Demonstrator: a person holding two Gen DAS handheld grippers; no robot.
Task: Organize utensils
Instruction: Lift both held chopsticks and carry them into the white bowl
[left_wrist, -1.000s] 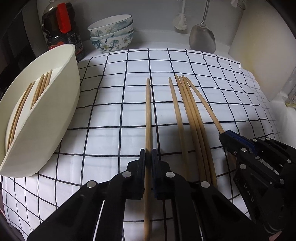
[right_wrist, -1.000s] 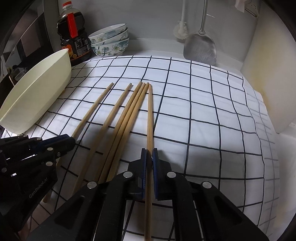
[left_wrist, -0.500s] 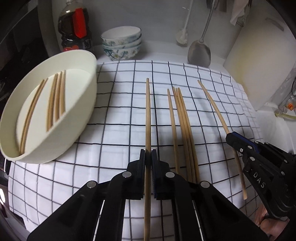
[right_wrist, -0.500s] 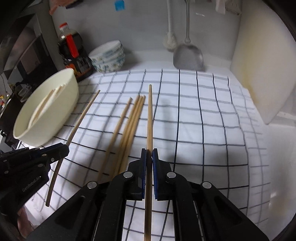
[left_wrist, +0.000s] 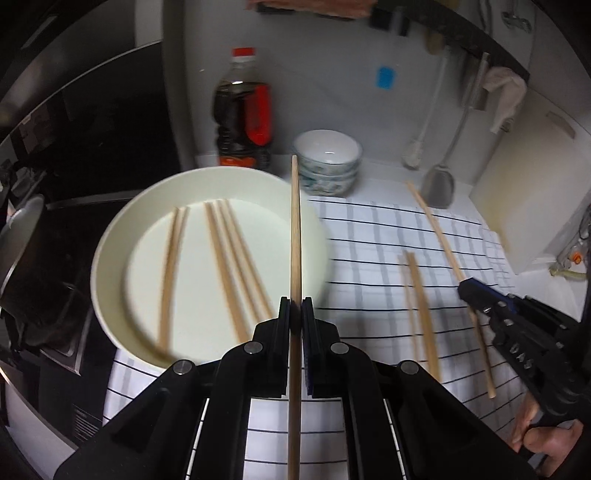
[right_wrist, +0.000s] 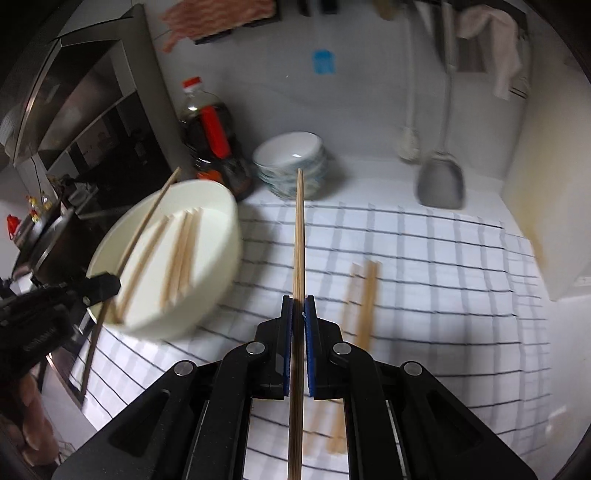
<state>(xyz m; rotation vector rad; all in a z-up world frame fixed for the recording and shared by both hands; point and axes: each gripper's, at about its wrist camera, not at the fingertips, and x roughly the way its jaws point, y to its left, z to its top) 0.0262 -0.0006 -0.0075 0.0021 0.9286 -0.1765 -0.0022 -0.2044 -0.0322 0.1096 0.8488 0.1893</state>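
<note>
Presently, the left gripper (left_wrist: 295, 314) is clamped on a single chopstick (left_wrist: 294, 236), which runs forward over the near rim of the cream bowl (left_wrist: 110, 236). Five chopsticks in the bowl (left_wrist: 225, 258) lie flat on its floor (motion blur softens their edges). Likewise, the right gripper (right_wrist: 298, 314) is closed on a second chopstick (right_wrist: 299, 240), raised above the checked cloth (right_wrist: 443, 295). Loose chopsticks (right_wrist: 364, 306) rest on that cloth, just right of the right gripper's fingers. Behind stand a sauce bottle (left_wrist: 242, 122), stacked patterned bowls (left_wrist: 327, 162) and a metal spatula (left_wrist: 439, 184).
</note>
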